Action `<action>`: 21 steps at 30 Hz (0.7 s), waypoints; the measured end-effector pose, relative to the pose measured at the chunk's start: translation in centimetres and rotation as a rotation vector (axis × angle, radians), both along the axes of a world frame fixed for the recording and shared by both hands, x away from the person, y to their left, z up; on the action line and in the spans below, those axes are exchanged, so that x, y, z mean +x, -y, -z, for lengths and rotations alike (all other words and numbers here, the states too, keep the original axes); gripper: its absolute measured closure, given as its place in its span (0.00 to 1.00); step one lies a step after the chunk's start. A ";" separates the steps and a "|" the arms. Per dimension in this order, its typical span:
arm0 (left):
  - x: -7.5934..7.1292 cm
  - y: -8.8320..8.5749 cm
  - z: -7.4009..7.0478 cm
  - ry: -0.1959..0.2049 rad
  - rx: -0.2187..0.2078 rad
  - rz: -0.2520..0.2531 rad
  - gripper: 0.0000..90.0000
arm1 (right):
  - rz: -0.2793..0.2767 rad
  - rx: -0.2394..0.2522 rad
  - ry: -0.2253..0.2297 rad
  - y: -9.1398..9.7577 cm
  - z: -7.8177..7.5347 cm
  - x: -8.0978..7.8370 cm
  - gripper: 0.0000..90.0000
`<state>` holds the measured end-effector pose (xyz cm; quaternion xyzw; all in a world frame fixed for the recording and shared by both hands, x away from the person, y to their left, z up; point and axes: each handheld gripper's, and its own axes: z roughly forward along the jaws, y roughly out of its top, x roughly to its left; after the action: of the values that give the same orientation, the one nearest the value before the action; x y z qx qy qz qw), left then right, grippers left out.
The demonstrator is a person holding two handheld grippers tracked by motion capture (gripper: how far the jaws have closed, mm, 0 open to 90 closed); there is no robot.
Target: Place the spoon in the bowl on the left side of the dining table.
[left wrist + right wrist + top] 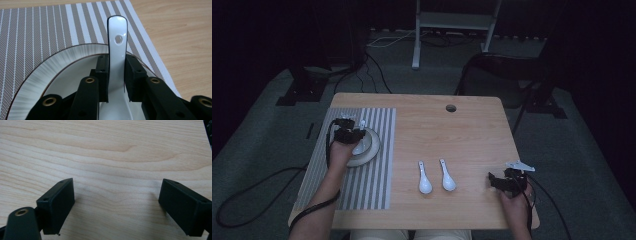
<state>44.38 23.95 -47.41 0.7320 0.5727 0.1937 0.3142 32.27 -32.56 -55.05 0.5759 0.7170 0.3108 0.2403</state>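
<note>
- At the left of the high view, on the striped mat (377,170), my left gripper (117,75) clamps the white spoon (117,47) by its handle over the bowl (373,147); I judge it best lowered level before letting go.
- Lower right, my right gripper (116,202) rests with jaws spread, grasping nothing.
- Glossy white, the spoon has a small hole near its handle tip.

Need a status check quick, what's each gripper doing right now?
Left gripper: shut on the white spoon, over the bowl.
Right gripper: open, holding nothing, over the bare table.
</note>
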 end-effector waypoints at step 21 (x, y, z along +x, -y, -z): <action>-2.1 -0.2 -0.9 0.018 -0.027 -0.010 0.52 | 0.000 0.000 0.000 0.0 0.0 0.0 0.14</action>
<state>42.25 24.17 -46.48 0.7229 0.5761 0.1942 0.3282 32.27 -32.56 -55.05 0.5757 0.7171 0.3107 0.2404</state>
